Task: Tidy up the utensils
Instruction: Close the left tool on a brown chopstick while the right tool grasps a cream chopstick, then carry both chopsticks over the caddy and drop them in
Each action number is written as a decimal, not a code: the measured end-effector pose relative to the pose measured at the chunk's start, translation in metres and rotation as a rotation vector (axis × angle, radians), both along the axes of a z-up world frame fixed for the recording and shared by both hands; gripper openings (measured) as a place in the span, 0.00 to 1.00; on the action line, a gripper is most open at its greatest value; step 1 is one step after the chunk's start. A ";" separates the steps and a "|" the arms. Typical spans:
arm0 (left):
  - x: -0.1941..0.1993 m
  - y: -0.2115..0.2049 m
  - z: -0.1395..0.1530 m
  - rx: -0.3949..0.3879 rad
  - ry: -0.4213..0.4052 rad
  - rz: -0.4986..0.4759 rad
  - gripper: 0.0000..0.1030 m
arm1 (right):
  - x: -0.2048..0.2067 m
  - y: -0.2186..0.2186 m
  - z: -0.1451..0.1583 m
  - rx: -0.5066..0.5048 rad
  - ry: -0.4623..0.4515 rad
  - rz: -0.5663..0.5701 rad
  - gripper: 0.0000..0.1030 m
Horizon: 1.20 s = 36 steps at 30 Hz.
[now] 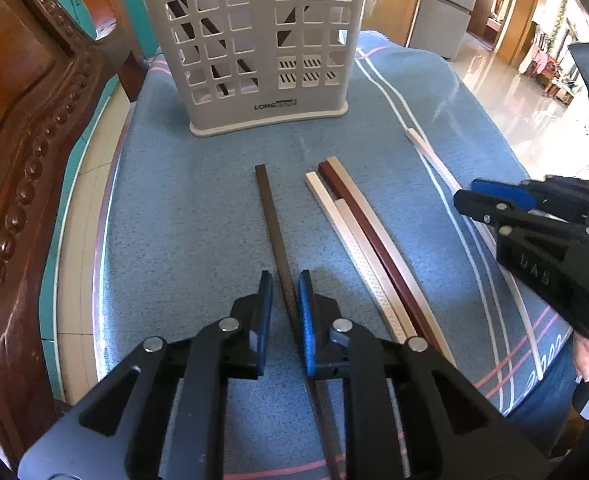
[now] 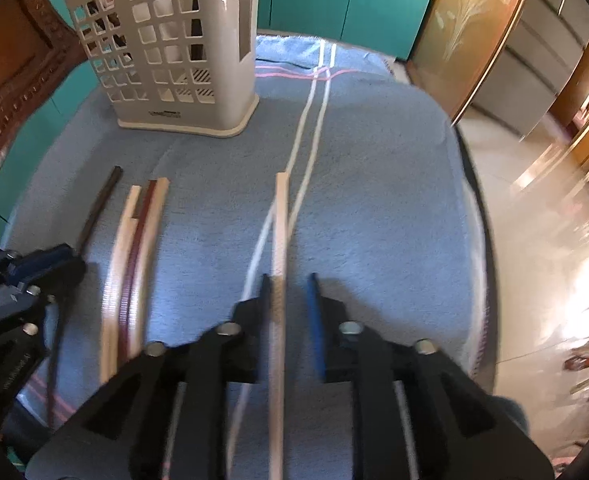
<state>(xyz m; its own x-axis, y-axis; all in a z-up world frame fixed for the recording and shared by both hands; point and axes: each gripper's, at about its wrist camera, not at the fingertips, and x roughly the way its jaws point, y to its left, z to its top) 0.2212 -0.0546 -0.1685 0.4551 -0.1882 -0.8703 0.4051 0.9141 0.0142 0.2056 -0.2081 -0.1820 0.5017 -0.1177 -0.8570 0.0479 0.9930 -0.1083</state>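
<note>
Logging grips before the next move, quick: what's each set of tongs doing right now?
Left tongs: shut on the dark brown chopstick.
Right tongs: open, the beige chopstick lying between them against one pad.

My left gripper (image 1: 285, 280), black-framed with blue pads, points steeply down and forward, its jaws drawn close around a thin dark brown chopstick (image 1: 272, 224), the pads at its sides. My right gripper (image 2: 288, 284), of the same black and blue build, tilts down likewise; its jaws stand apart, a pale beige chopstick (image 2: 280, 232) against the left pad and clear of the right. A bare fingertip (image 1: 586, 356) shows beneath the right gripper's body.
</note>
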 end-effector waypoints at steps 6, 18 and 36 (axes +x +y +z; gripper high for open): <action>0.004 -0.006 0.000 0.034 -0.009 0.049 0.25 | 0.001 -0.014 -0.002 0.068 -0.018 0.006 0.29; 0.007 -0.003 0.013 -0.067 0.016 0.096 0.07 | -0.007 -0.014 0.020 0.150 -0.101 0.071 0.06; -0.027 0.043 0.181 -0.340 -0.305 0.083 0.07 | -0.066 -0.039 0.190 0.323 -0.543 0.158 0.06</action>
<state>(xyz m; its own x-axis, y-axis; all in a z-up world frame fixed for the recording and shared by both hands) 0.1941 -0.0115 0.0126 0.7060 -0.3920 -0.5898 0.3547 0.9166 -0.1847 0.1396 -0.2472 0.0083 0.8634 0.2139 -0.4569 -0.1373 0.9711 0.1950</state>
